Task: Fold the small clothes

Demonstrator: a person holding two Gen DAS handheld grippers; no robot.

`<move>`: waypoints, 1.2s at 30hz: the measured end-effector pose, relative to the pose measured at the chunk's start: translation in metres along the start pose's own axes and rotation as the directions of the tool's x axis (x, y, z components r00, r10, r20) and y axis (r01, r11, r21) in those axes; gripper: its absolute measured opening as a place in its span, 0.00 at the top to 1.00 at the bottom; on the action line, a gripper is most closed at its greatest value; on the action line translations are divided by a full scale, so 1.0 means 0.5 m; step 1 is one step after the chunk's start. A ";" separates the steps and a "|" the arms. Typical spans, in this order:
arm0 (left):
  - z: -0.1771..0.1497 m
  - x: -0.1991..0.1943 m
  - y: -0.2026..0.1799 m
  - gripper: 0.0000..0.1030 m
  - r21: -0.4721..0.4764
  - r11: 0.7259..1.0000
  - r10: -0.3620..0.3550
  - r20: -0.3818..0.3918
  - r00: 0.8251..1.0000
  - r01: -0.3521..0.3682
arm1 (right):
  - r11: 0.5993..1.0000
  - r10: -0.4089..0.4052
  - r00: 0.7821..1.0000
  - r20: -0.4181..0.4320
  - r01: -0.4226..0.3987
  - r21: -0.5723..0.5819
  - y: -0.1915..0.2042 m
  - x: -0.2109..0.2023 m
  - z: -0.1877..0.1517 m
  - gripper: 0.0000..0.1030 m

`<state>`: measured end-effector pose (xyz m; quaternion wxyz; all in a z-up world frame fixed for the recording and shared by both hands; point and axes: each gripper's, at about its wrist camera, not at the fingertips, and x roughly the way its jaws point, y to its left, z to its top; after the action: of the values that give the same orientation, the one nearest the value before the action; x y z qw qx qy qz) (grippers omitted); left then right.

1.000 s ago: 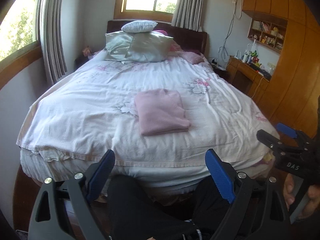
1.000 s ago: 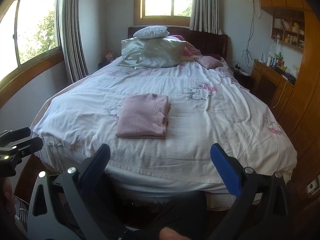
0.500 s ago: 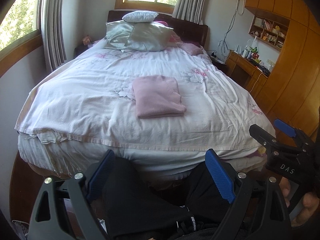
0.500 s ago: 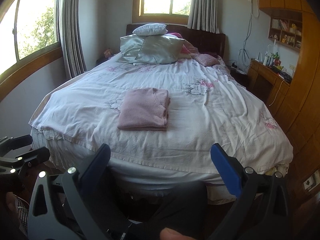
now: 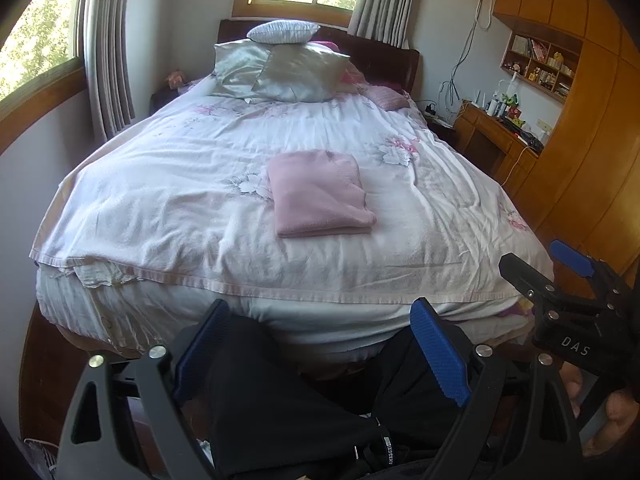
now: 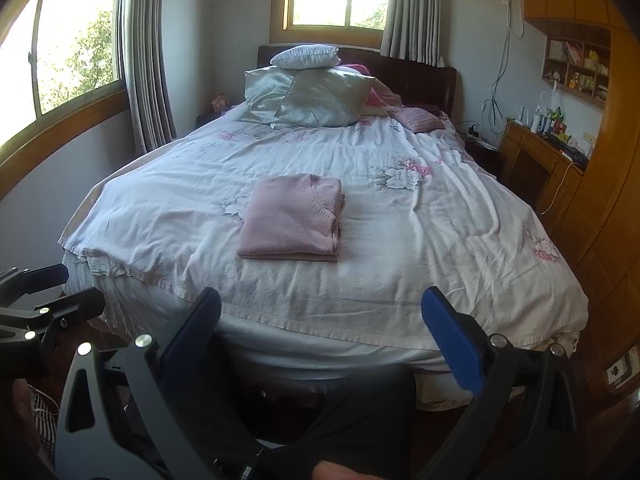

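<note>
Garment, pink and folded, lay mid-bed, far ahead of both claws; left claw and right claw hung empty, jaws apart, below the near edge; neither looked nearer.

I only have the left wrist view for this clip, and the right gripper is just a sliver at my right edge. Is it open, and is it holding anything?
Observer: In the right wrist view the right gripper is open, with its blue pads wide apart and nothing between them.
Operator: How does the right side of the folded piece look?
Observer: The pink garment shows several stacked layers along its right edge, roughly lined up. It lies flat on the bedspread.
Operator: And my own gripper, seen from outside?
Observer: The left gripper sits at the frame's left edge, beside the bed's foot and touching no cloth.
</note>
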<state>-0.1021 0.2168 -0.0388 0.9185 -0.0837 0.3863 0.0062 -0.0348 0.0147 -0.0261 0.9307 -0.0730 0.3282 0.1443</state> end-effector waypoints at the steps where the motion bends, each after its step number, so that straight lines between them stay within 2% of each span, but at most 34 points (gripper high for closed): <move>1: 0.000 0.000 0.000 0.11 0.000 1.000 0.001 -0.002 1.000 -0.001 | 1.000 0.004 1.000 -0.002 -0.004 0.002 -0.002 0.003 0.000 0.03; 36: 0.034 0.012 0.002 0.11 0.006 0.999 0.043 0.010 0.999 -0.043 | 0.999 0.048 0.999 0.009 -0.048 0.001 -0.011 0.018 0.011 0.03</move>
<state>-0.0857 0.2204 -0.0313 0.9203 -0.0725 0.3836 0.0254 -0.0229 0.0126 -0.0272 0.9284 -0.0637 0.3257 0.1668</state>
